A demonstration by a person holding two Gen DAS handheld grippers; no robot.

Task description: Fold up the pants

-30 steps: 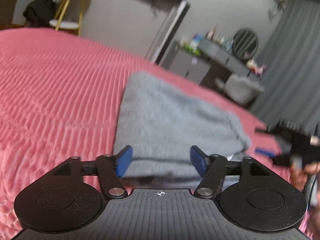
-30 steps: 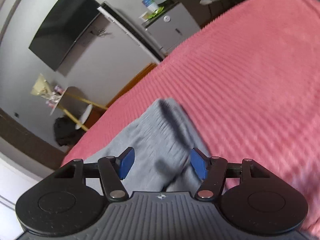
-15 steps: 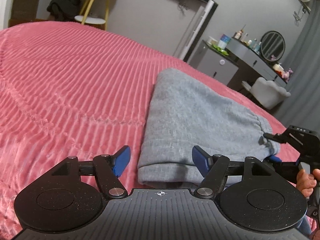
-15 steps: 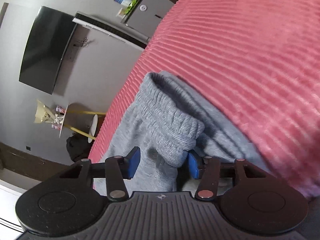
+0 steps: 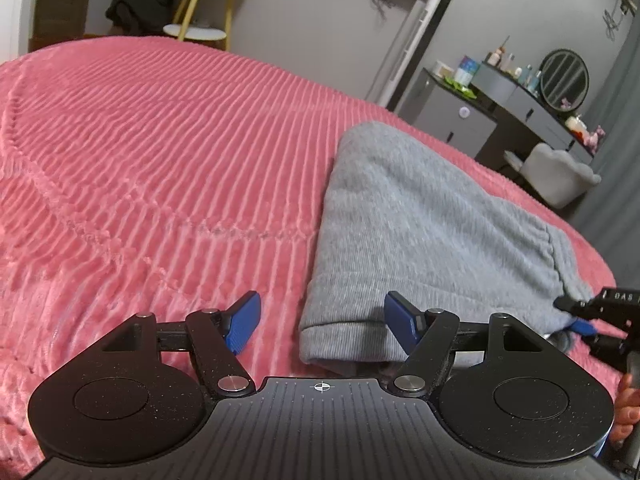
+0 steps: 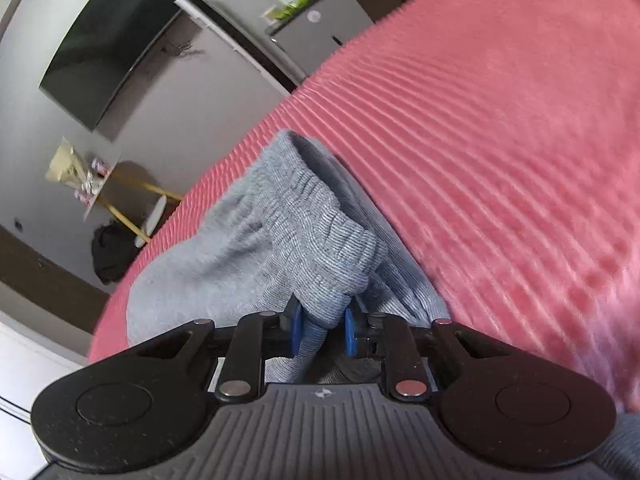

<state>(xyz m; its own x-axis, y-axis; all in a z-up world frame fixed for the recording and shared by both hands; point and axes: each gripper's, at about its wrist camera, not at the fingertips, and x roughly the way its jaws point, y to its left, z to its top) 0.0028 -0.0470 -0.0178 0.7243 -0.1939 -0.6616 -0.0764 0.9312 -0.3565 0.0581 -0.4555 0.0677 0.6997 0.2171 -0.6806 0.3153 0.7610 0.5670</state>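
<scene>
One pair of grey pants (image 5: 420,232) is seen folded into a compact stack on the pink ribbed bedspread (image 5: 160,160), toward its right side in the left wrist view. One hemmed edge faces the left gripper (image 5: 322,322); the elastic waistband end is turned toward the right gripper (image 6: 320,330).

Left gripper: two blue pads, held wide apart, nothing between them but the near corner of the pants. The right-hand pad (image 5: 402,326) is seen just at the hem; contact cannot be confirmed. The left pad sits over bare bedspread, apart from the fabric.

Right gripper: two blue pads drawn close together, clamped on a bunched fold of the ribbed waistband (image 6: 320,240) — fabric is pinched between both pads and spills out above and below. In the left wrist view the same gripper (image 5: 588,326) is seen at the far right edge, at the waistband corner, w/ part of one hand (image 5: 624,412) behind it.

Background, counted: one wall-mounted TV (image 6: 108,48), one yellow-legged side table (image 5: 200,8) w/ one dark garment (image 5: 140,4) beside it, one round mirror (image 5: 564,78) on a grey dresser (image 5: 520,100), one white chair (image 5: 556,172) — all well apart from the bed.
</scene>
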